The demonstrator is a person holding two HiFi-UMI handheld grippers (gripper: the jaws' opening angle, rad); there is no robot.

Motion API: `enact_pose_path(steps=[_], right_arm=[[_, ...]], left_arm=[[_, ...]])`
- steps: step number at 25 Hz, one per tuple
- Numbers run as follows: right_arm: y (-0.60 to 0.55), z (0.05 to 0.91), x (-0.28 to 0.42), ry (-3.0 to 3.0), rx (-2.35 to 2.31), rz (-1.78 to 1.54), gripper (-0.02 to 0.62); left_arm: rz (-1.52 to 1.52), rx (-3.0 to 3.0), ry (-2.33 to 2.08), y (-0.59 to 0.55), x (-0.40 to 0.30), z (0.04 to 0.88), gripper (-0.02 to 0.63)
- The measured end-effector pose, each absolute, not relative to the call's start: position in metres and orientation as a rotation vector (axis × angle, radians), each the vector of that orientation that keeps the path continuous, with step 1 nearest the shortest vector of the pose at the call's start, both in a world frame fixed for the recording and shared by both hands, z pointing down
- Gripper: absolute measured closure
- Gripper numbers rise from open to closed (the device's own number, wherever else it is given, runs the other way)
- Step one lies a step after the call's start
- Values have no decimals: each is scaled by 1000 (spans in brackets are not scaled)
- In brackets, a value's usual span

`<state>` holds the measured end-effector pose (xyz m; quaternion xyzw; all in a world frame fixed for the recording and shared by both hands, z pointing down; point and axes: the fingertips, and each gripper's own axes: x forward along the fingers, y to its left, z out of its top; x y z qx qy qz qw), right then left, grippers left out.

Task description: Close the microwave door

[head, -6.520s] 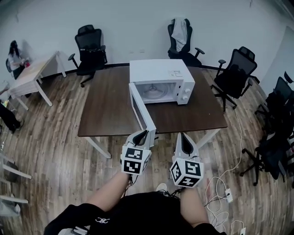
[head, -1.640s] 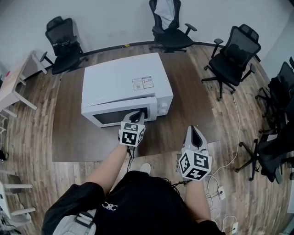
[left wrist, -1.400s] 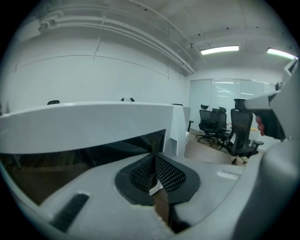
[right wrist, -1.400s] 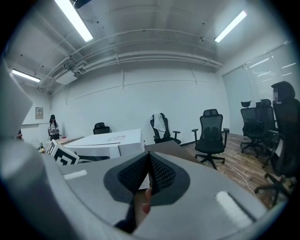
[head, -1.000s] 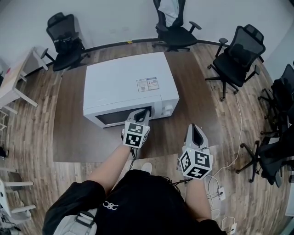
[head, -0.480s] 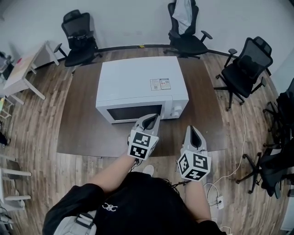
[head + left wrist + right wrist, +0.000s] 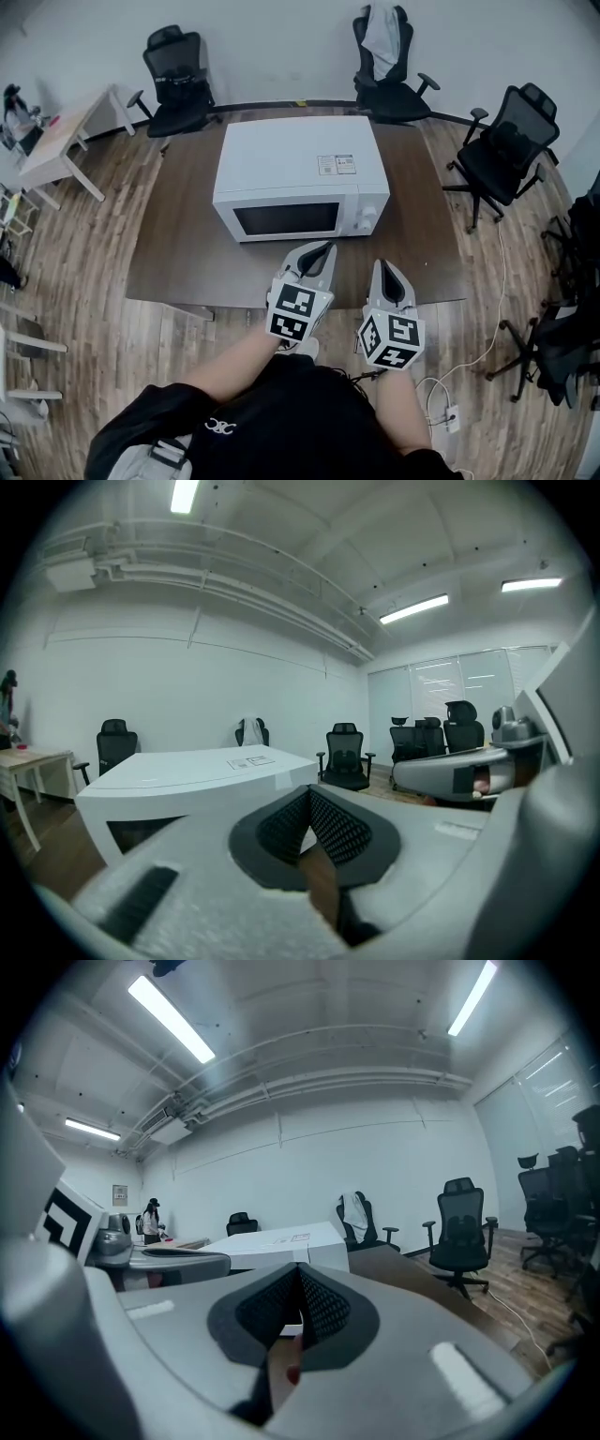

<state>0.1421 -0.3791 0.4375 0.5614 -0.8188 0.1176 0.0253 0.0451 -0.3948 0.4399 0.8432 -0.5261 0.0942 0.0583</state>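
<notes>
The white microwave stands on the dark wooden table, its door closed flush with the front. My left gripper is shut and empty, hanging just in front of the door without touching it. Beside it, my right gripper is shut too, with nothing in it, over the table's front edge. The left gripper view looks over the shut left gripper at the microwave. From the right gripper view, past the right gripper, the microwave shows at left.
Black office chairs ring the table. A small light table stands far left, with a person near it. A white cable and power strip lie on the wooden floor at right.
The microwave door, open in the earliest frame, is closed. The left gripper has drawn back from the door front toward the table's near edge and risen; the right has shifted slightly.
</notes>
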Motion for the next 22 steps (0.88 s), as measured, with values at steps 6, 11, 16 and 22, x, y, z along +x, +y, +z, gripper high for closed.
enact_pose_path(steps=[6,11,16,22], right_arm=[[-351,436,144,-2544,1726,359,589],[-334,436,144,-2556,1709,359,589],[-322,434,145,-2568,1695,352,589],[-313,434,152,-2573,1706,352,589]], left_arm=[[300,2542,-1609,-363,47,435,598],[319,2529,-1598,-345,51,439,598],[328,2535,-1563,-331,59,445,598],[325,2554,-1552,-321,68,444,598]])
